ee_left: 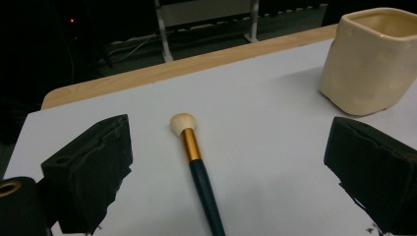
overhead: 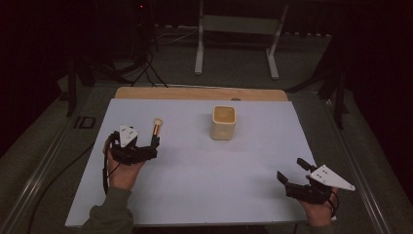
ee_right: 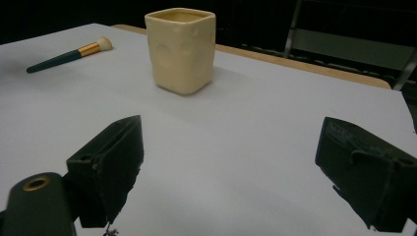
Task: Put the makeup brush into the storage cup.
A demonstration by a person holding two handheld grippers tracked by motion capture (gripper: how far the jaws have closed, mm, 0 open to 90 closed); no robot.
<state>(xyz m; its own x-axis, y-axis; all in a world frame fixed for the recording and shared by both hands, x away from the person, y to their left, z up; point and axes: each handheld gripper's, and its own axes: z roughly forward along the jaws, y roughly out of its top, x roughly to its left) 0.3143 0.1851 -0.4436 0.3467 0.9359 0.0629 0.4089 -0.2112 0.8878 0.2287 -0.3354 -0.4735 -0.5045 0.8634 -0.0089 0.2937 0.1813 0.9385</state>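
A makeup brush (overhead: 156, 130) with a cream head, gold ferrule and dark teal handle lies flat on the white sheet (overhead: 204, 180), left of centre. My left gripper (overhead: 150, 145) is open at its handle end. In the left gripper view the brush (ee_left: 196, 167) runs up between the wide-apart jaws of the left gripper (ee_left: 228, 172), and neither jaw touches it. A cream square cup (overhead: 224, 123) stands upright right of the brush, also visible as the cup (ee_left: 369, 59) and the cup (ee_right: 181, 49). My right gripper (overhead: 292, 170) hangs open and empty near the front right, far from the brush (ee_right: 69, 55).
The sheet covers a wooden tabletop whose bare strip (overhead: 199, 93) shows along the far edge. Behind the table a white metal stand (overhead: 234, 44) sits on the floor, with cables (overhead: 143, 68) at the back left. Bare sheet lies between the cup and my right gripper (ee_right: 246, 172).
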